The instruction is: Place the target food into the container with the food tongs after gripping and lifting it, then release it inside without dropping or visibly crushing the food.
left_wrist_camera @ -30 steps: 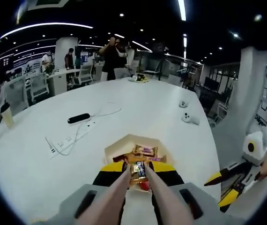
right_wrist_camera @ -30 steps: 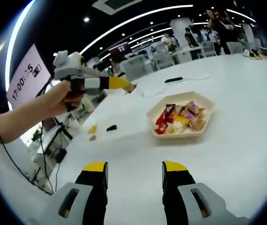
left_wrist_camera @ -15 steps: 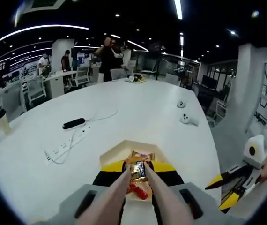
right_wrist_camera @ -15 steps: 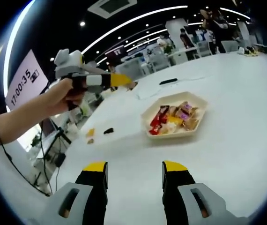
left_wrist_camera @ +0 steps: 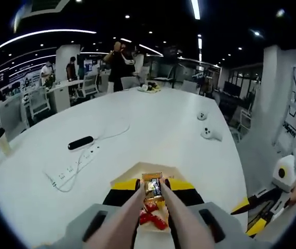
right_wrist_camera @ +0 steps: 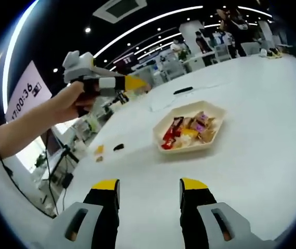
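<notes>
My left gripper is shut on a pair of pale food tongs. The tong tips pinch a gold-wrapped candy, held above the cream tray of wrapped sweets. Red sweets lie in the tray below the tongs. In the right gripper view the tray sits mid-table with several wrappers in it, and a hand holds the left gripper high to its left. My right gripper is open over bare table, well short of the tray.
A power strip with cable, a black remote and two white round devices lie on the white table. Two small sweets rest left of the tray. People stand at the far end. The right gripper shows off the table edge.
The left gripper view has slid slightly, so the tray now lies lower, under the tong tips. The gold candy stays pinched. The right gripper remains open, its view drifting a little.
</notes>
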The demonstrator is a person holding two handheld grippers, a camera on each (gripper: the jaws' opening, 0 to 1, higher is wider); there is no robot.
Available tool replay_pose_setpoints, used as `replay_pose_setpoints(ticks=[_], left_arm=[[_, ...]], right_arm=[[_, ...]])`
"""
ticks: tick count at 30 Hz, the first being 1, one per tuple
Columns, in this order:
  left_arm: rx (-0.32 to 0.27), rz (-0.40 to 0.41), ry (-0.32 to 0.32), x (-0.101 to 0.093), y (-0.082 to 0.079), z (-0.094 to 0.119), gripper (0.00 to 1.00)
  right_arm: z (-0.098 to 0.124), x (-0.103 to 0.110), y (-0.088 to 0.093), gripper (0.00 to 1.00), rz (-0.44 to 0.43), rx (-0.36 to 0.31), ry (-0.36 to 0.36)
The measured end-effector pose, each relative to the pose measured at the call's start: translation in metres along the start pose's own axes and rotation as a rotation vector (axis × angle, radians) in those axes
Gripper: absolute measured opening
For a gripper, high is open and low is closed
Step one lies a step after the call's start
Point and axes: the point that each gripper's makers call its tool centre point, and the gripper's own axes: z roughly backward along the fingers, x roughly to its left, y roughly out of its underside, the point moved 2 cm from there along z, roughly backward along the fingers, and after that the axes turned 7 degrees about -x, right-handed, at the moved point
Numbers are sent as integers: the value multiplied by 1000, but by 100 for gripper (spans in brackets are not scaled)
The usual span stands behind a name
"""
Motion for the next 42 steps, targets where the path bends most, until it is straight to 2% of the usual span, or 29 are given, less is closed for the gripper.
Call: replay_pose_setpoints(ticks=[5,9,13,24,34,42], left_arm=[[-22,11,-5,1,-8,-5,19],[-48,49,7,0,-15,-7,22],[-63,60,-7,5,-19,-3,23],[-56,78,-38,14,-13,11,24],[-75,82,-24,13,-12,22,25],[-78,84,-36,21,0,41,25]], right_arm=[[1,-2,0,46,-5,-2,2],[1,-3,-1,46,-14,-10,6],[0,-4,-1,46,-16,-9,4],[-3,-1,0,46,-19,-6,-10],[-3,6,1,46,-5,6,-25],[-6,14,6,46,3,30,-41]])
